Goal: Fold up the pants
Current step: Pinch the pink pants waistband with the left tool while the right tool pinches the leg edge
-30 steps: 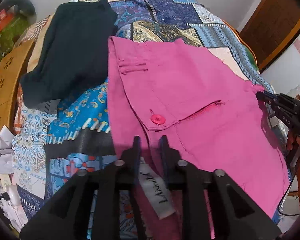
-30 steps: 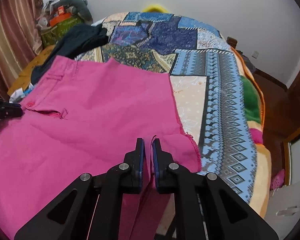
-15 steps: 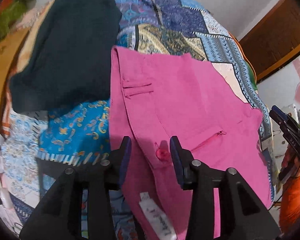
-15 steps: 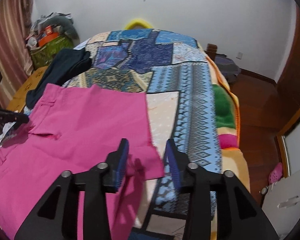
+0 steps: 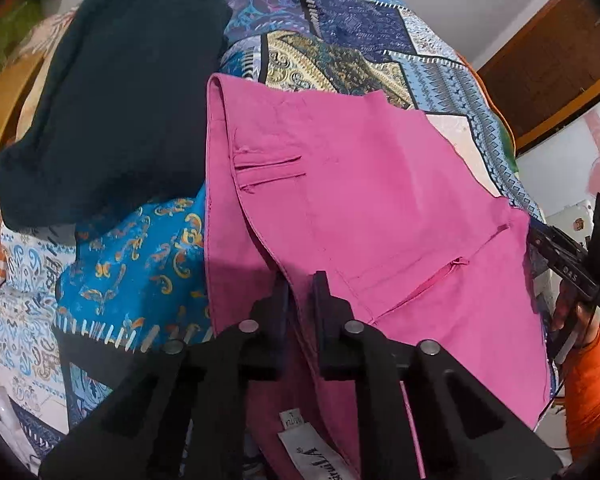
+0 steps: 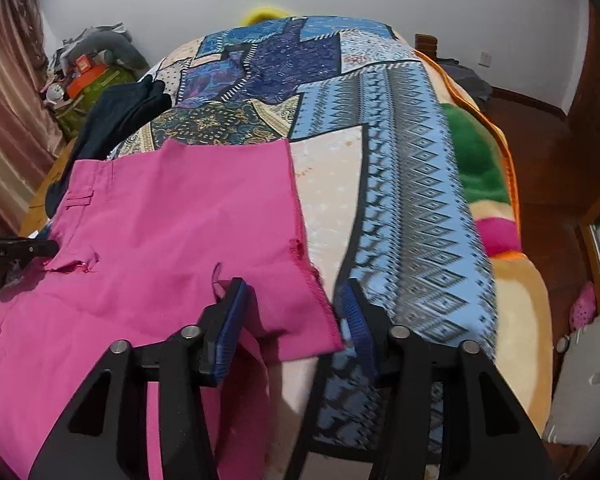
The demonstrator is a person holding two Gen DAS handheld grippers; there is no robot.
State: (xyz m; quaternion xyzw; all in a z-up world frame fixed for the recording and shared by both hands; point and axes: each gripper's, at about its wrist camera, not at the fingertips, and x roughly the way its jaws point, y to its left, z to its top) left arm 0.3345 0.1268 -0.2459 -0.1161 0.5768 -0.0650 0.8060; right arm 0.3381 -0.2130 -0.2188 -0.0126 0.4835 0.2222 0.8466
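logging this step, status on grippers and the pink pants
Left gripper shut on pink cotton pants at waistband. Right gripper open over hem corner. Dark folded garment beside waistband.

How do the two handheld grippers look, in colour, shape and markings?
Both are matte black plastic with angular arms and silver round pivot bolts. The left gripper has dark jaws. The right gripper has ribbed blue pads; its side shows white "DAS" lettering, and an orange sleeve is behind it.
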